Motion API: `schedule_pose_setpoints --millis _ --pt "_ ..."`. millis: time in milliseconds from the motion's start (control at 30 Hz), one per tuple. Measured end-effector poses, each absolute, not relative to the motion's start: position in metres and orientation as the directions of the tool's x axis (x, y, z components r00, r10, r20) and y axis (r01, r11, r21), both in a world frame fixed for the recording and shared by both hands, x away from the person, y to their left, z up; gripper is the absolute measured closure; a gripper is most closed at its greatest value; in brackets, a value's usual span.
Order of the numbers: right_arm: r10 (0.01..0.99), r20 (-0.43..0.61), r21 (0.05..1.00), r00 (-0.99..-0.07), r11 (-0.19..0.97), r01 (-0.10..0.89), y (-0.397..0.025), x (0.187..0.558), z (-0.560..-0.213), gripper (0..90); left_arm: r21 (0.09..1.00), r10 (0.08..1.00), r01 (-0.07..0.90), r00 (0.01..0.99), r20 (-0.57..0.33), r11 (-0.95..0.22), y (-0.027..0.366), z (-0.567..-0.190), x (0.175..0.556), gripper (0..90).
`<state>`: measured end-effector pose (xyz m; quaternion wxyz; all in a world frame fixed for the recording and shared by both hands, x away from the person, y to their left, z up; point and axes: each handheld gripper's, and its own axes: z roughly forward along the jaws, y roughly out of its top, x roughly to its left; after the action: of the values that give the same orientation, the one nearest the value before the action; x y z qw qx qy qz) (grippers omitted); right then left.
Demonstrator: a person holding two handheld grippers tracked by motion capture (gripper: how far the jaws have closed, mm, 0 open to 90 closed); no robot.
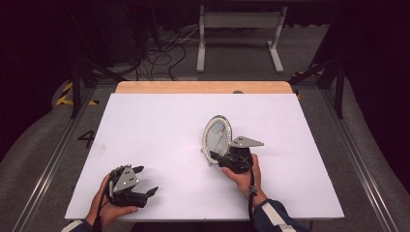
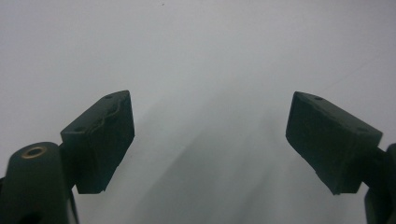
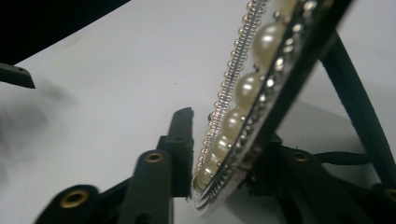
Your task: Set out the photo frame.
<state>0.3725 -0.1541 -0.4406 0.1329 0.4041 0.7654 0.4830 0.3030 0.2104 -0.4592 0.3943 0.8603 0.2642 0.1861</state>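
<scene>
Mostly white table point(image 1: 159, 125) (wooden far edge), cables point(image 1: 159, 53) beyond.

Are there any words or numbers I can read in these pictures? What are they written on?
"4": a dark number on the grey floor left of the table.
Yellow and black stripes mark the floor farther back, with no words.
The oval pearl-edged frame pinched in the right claw has no writing that I can read; neither does the left claw.
</scene>
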Motion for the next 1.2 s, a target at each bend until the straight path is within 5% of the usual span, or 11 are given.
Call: schedule_pose_setpoints --millis 167,533,967,1200 --pt "0.768 0.206 0.841 -0.607 0.179 0.511 -0.147 0.373 -0.45 63.9 0.775 0.597 0.307 0.795 0.11 -0.552 0.209 -0.459 0.303 16.2" --pt "0.765 0.256 0.825 -0.59 0.145 0.546 -0.147 0.376 -0.454 79.1 0.763 0.584 0.314 0.806 0.101 -0.565 0.206 -0.46 0.304 16.4" --pt "0.716 0.265 0.791 -0.646 0.223 0.57 -0.158 0.38 -0.448 79.9 0.727 0.531 0.313 0.843 0.083 -0.611 0.19 -0.464 0.314 15.2" --pt "0.735 0.208 0.809 -0.646 0.241 0.536 -0.165 0.371 -0.447 70.4 0.748 0.509 0.294 0.858 0.067 -0.595 0.18 -0.46 0.328 15.0"
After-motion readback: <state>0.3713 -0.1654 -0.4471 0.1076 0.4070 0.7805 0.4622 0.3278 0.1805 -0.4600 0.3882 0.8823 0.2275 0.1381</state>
